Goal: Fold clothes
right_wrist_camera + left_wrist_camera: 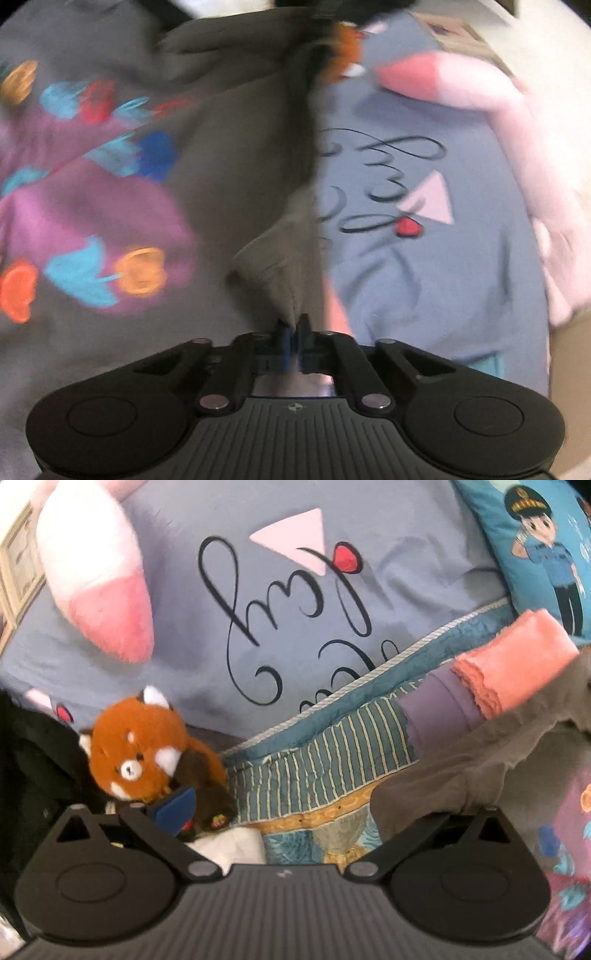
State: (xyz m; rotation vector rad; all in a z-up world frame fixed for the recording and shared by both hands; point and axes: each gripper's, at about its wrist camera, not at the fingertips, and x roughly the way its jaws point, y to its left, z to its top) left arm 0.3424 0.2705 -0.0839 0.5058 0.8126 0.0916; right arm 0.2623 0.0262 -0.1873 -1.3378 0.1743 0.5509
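A bed fills both views, spread with a grey-blue sheet (295, 627) bearing black script and a pink triangle, with a striped quilt (325, 760) lying over it. A red panda toy (144, 749) sits on the left, a pink plush (99, 579) lies above it, and a blue cushion (543, 550) with a cartoon officer lies at the top right.

The grey shirt (236, 147), printed with purple and bright colours, runs lengthwise away from the right-wrist camera, one pinched fold pointing back toward it. The right gripper (293, 326) is level and clamped tight on that fold. The left gripper (295, 812) is spread wide, its right finger (436, 823) under the shirt's edge, its left finger (173, 805) near the panda.
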